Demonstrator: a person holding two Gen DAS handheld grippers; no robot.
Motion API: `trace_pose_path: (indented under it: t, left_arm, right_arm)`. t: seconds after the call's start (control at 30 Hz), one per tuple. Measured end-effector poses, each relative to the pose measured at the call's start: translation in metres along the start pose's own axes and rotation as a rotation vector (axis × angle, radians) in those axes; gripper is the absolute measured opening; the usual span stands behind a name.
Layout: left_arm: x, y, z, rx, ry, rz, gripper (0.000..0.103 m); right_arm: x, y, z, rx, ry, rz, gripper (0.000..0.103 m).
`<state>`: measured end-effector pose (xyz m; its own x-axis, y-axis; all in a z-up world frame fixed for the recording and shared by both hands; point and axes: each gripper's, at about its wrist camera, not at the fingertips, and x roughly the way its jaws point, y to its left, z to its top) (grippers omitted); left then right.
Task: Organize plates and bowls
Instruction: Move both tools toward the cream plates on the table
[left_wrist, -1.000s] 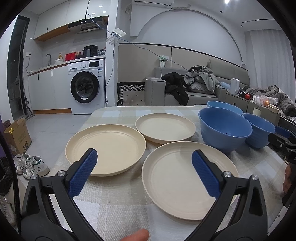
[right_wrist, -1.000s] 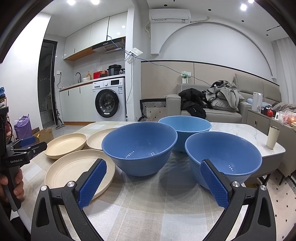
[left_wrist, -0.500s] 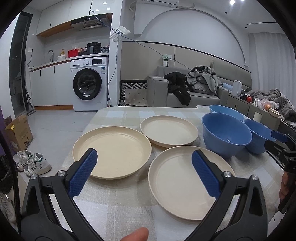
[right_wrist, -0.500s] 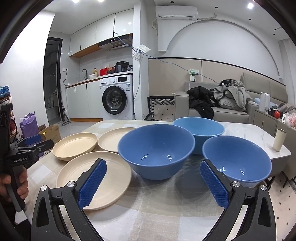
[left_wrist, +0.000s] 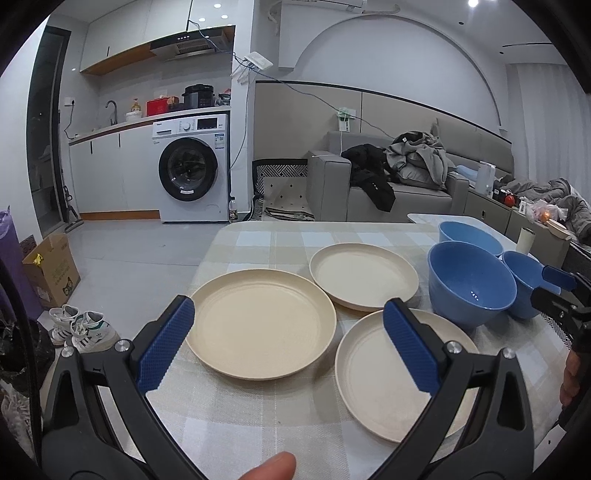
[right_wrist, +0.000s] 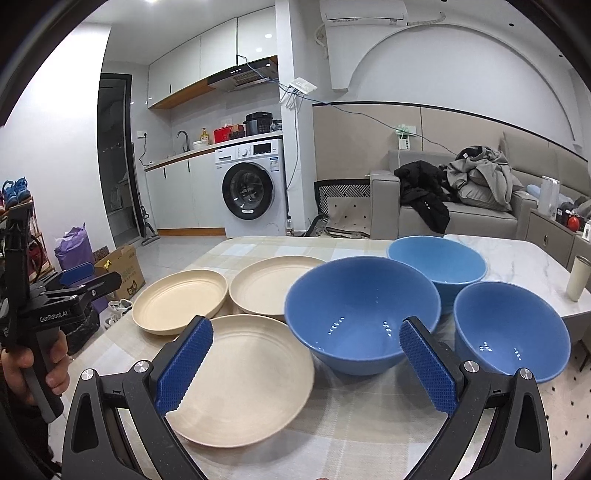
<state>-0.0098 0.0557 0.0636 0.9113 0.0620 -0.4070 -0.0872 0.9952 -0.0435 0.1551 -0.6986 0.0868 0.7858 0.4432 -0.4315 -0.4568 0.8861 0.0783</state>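
The room was evenly and brightly lit by recessed ceiling spots (left_wrist: 216, 6), cool white. Small glints of them sat inside the large blue bowl (right_wrist: 360, 314), which looked slightly smeared along its right rim. Soft shadows fell under that bowl. Both views bent strongly outward from it, ending in black circular corners; focus was otherwise sharp.

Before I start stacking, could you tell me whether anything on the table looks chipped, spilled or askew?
Nothing stands out. The three plates lie flat and apart, the three bowls stand upright and look empty, and I see no chips or spills on the tablecloth.
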Motion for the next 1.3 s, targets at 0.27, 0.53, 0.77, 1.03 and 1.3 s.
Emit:
trace_pose_path:
  t: [0.27, 0.53, 0.77, 1.03, 1.3]
  left_arm:
    - [0.004, 0.017, 0.015, 0.002, 0.029, 0.034, 0.102]
    - [0.027, 0.03, 0.026, -0.018, 0.081, 0.042, 0.102]
    - [0.059, 0.043, 0.036, -0.031, 0.116, 0.049, 0.102]
    - [0.083, 0.06, 0.031, -0.031, 0.141, 0.073, 0.102]
    - [0.109, 0.084, 0.016, -0.078, 0.191, 0.092, 0.102]
  right_arm:
    - [0.018, 0.02, 0.015, -0.001, 0.021, 0.037, 0.103]
    - [0.042, 0.038, 0.026, -0.003, 0.073, 0.06, 0.103]
    - [0.065, 0.054, 0.034, -0.006, 0.11, 0.071, 0.103]
    - [0.097, 0.073, 0.045, -0.015, 0.155, 0.075, 0.103]
    - [0.137, 0.099, 0.048, -0.028, 0.212, 0.112, 0.103]
